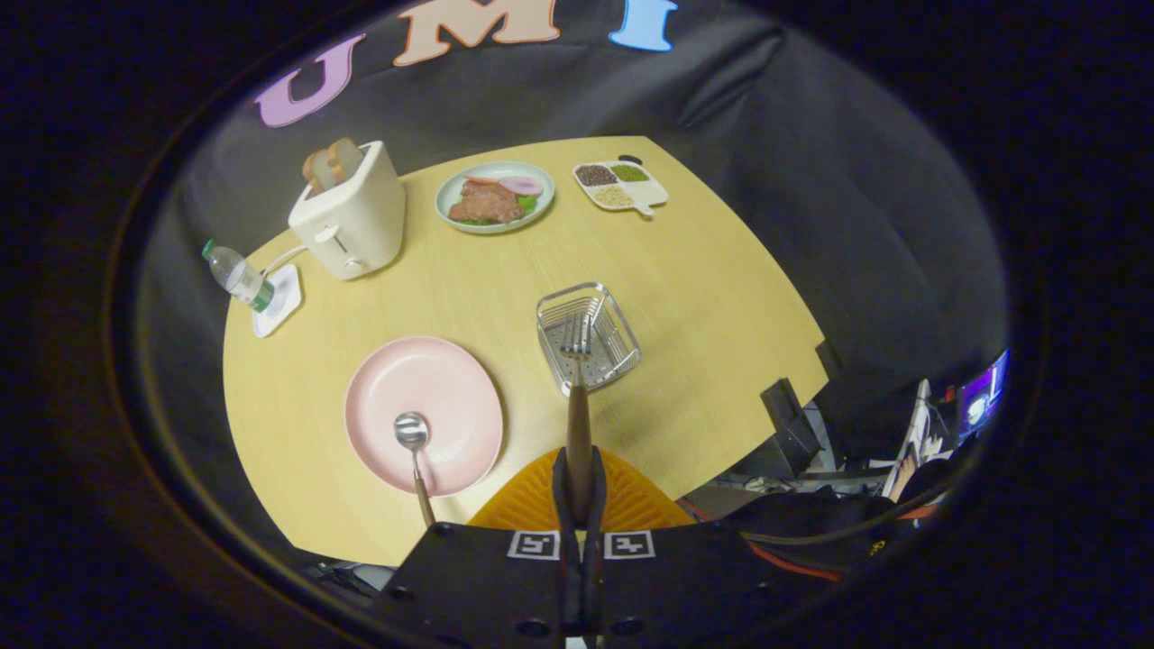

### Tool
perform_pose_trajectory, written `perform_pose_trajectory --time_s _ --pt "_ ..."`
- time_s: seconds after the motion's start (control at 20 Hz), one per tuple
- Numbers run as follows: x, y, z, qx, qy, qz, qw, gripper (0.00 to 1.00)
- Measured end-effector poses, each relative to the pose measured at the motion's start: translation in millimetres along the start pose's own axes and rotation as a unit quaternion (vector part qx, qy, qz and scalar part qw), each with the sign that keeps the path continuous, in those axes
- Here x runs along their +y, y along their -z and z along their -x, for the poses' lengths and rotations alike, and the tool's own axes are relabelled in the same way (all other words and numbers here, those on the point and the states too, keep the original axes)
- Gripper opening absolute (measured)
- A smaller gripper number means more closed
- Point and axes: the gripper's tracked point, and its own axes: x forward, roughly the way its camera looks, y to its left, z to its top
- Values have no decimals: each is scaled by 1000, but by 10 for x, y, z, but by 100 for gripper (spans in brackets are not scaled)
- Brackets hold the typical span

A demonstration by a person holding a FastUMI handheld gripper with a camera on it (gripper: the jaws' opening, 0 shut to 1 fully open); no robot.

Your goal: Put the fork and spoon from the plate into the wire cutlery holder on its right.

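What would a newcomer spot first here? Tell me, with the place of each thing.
First, the fork, clamped by its wooden handle in the gripper, tines over the wire cutlery holder. Next, the pink plate left of the holder, with the spoon lying on its near side. Beyond them stands a cream toaster with bread in its slot.
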Motion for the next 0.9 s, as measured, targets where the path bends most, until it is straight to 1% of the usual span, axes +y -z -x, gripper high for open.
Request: perform_pose_trajectory --time_s 0.25,0.5,0.55,0.6,0.75,0.8,0.9 --pt "-32 -79 -250 51 -6 -10 999 4" --pt "-34 -158 -433 80 -19 -11 997 5" --pt "-45 -159 -463 86 -17 -10 996 5" --pt "-44 -171 -493 92 -16 -5 996 8" --pt "-2 -220 -547 98 -21 4 995 12" --pt "13 -241 -549 97 -21 5 995 15" --pt "29 -283 -547 93 -25 -4 995 18"
